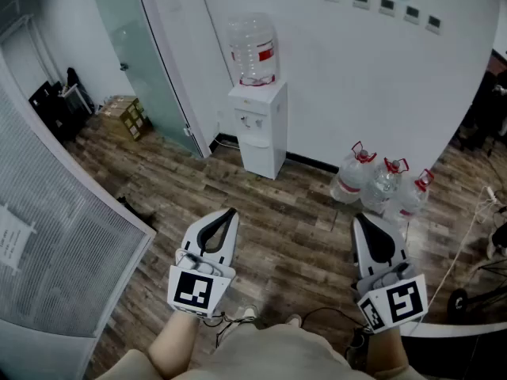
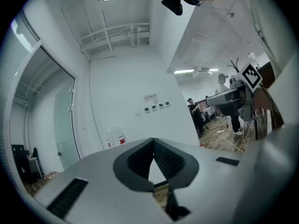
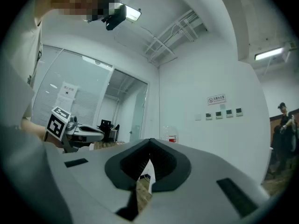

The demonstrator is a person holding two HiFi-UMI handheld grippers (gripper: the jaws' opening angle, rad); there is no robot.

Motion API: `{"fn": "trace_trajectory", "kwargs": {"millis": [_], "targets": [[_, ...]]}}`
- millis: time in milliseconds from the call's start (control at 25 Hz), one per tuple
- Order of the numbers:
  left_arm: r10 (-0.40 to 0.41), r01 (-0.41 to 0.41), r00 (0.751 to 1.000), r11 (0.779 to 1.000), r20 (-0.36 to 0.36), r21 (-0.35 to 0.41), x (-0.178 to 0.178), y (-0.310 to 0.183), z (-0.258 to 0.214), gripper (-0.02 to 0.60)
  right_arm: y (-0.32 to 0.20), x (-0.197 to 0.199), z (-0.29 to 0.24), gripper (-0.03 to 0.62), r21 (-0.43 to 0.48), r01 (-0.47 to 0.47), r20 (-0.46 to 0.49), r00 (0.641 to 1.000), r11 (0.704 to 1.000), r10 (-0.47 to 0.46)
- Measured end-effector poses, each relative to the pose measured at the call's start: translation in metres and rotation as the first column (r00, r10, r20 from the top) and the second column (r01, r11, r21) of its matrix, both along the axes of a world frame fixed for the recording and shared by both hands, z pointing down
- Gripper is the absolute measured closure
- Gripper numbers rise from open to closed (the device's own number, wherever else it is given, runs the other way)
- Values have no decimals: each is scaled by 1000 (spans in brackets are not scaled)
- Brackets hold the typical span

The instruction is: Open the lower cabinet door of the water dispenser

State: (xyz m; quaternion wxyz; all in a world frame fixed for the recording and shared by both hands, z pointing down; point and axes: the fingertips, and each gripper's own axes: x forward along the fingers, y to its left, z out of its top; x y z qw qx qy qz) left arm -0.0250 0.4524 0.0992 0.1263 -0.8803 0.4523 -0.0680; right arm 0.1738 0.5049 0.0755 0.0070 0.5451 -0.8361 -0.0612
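The white floor-standing water dispenser (image 1: 260,129) stands against the plain white wall (image 1: 356,77) with a clear plastic bottle (image 1: 253,50) upended on top. Its lower cabinet door (image 1: 255,155) looks shut. The person holds both tools level over the brown wood-plank floor (image 1: 293,228), well apart from the dispenser. The left claw (image 1: 230,210) is closed with its tips meeting on nothing, and the right claw (image 1: 357,218) is likewise closed and empty. Three clear water jugs with red caps (image 1: 382,182) stand by the wall, to the dispenser's right.

head view steeply down; gripper views level; all share distant dispenser (image 1: 261,129)
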Motion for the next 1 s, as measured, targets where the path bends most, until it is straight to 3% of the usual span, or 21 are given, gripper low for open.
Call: {"fn": "trace_trajectory", "kwargs": {"millis": [160,400,880,1000], "targets": [[25,-25,1000,1000,-10,6,12,2,2,575,-2,10,5,586,18,-11,-7,1000,1000,11],[0,0,1000,1000,9,-4,30,7,7,575,4,38,13,586,-2,-23,44,999,1000,23],[-47,48,999,998,22,-36,41,18,22,576,7,49,39,586,-39,39,51,998,998,-37],[-50,51,999,998,16,-34,45,11,27,576,3,51,41,586,-41,79,111,991,996,-74]]}}
